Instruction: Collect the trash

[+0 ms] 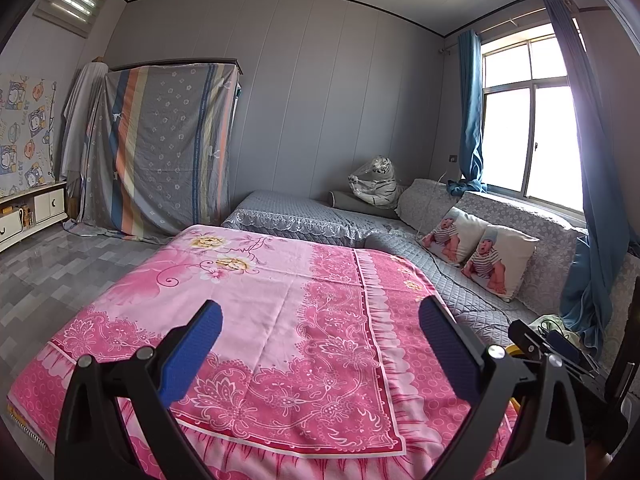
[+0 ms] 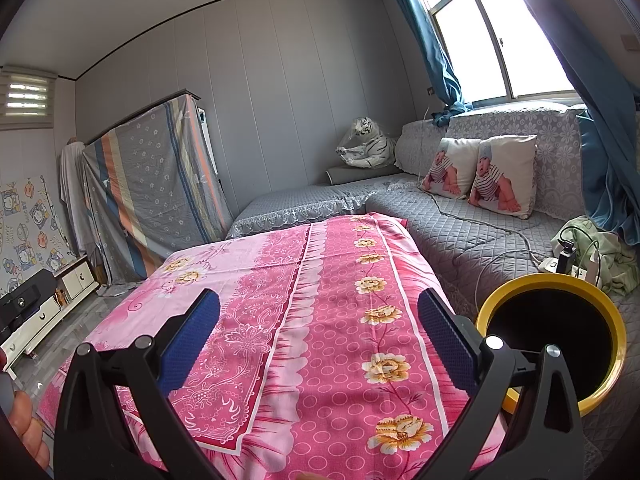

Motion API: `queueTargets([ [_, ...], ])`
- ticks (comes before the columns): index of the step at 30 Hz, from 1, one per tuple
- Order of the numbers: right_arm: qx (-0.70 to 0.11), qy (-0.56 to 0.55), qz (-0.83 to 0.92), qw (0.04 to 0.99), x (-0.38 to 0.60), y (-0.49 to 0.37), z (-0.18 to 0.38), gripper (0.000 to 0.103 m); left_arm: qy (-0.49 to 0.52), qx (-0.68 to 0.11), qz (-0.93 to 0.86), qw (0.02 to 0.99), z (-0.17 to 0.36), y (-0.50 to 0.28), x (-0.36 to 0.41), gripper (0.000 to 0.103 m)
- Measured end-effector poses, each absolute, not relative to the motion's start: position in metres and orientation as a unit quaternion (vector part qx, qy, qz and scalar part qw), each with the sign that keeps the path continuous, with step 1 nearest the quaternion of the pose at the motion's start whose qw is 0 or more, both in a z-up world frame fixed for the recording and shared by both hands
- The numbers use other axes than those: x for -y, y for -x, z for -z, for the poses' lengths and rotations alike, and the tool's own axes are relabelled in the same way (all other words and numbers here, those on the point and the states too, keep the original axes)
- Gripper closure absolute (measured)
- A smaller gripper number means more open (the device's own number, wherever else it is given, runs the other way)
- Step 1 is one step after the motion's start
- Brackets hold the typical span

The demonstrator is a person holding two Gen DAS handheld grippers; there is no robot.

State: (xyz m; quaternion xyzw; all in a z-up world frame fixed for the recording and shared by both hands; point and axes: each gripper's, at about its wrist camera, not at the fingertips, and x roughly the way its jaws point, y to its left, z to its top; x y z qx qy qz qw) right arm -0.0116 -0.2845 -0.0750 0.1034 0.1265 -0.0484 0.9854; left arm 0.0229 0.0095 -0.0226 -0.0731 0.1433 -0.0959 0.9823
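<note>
Bin [image 2: 554, 340]: yellow rim, black inside, stood at the right edge of the pink cloth [image 2: 320, 320], against the grey sofa [image 2: 480, 220]; its near rim passed behind the right gripper's right finger. In the left wrist view only a sliver of the yellow rim [image 1: 516, 350] showed, behind that gripper's right finger. No loose trash could be made out on the cloth in either view.

Left gripper [image 1: 320, 344]: jaws spread wide, blue pads [image 1: 192, 356] facing each other with bare cloth between them; nothing held, nothing touched.

Right gripper [image 2: 318, 340]: jaws equally wide, blue pads [image 2: 446, 340] apart over the flowered border of the cloth; nothing held. Part of a hand [image 2: 28, 428] showed at the lower left edge of this view.

Cloth: pink, floral, spread flat over a low table.

Sofa: grey quilted cover, L-shaped, under the window [image 1: 528, 128]. On it: two cushions [image 2: 480, 172] printed with babies, side by side and touching; a toy tiger [image 2: 366, 144] in clear plastic at the corner; a power strip [image 2: 560, 266] with cables beside green fabric [image 2: 600, 256], just behind the bin.

Striped sheet [image 1: 160, 148]: draped over furniture against the far wall.

Low cabinet [image 1: 32, 212]: white, along the left wall.
</note>
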Motion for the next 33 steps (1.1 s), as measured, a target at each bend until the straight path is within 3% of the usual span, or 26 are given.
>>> queueTargets([
  [33, -0.128, -0.105, 0.048, 0.985, 0.2842, 0.0117, 0.0756, 0.008, 0.073, -0.144, 0.097, 0.982, 0.0218, -0.0237, -0.0093, 0.008],
])
